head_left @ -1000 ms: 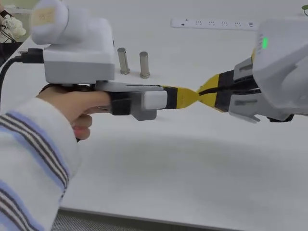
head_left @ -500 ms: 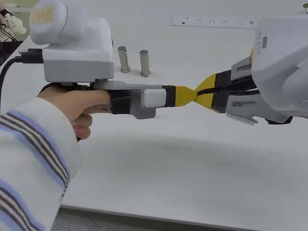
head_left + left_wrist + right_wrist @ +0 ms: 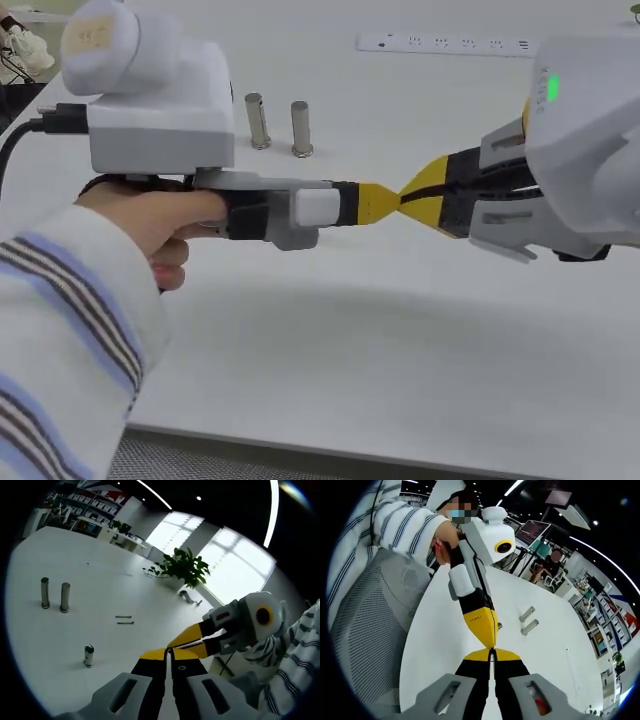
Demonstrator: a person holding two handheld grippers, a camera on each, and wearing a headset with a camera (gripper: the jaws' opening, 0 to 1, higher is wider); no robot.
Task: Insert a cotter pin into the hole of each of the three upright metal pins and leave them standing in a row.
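Head view: left gripper (image 3: 388, 203) in from 9 o'clock, held by a hand (image 3: 150, 225) in a striped sleeve (image 3: 60, 330); right gripper (image 3: 410, 195) in from 3 o'clock. Yellow tips touching nose to nose just right of centre, above the white table (image 3: 350, 350). Both pairs of jaws pressed together. Cannot tell whether anything thin is pinched where they meet. At 12 o'clock from the left gripper's jaws, a pin (image 3: 257, 122) and a second pin (image 3: 300, 130), upright on the table, near each other but apart, well behind the grippers. Farther back, toward 1 o'clock, a power strip (image 3: 440, 46) lying flat.

Left gripper view: own jaws up from 6 o'clock, closed, the right gripper's tips against them from 3 o'clock. Two pins standing at 9 o'clock. A third pin (image 3: 88, 656) upright alone at 7 o'clock, well apart from that pair. Between the pair and centre, two cotter pins (image 3: 124, 616) flat on the table, parallel, just beside each other. At 12 o'clock, a plant (image 3: 182, 567).

Right gripper view: own jaws closed at 6 o'clock, left gripper's tips down onto them from 12 o'clock. Two pins at 2 o'clock from the meeting point, a mesh chair (image 3: 365, 630) at 9 o'clock.
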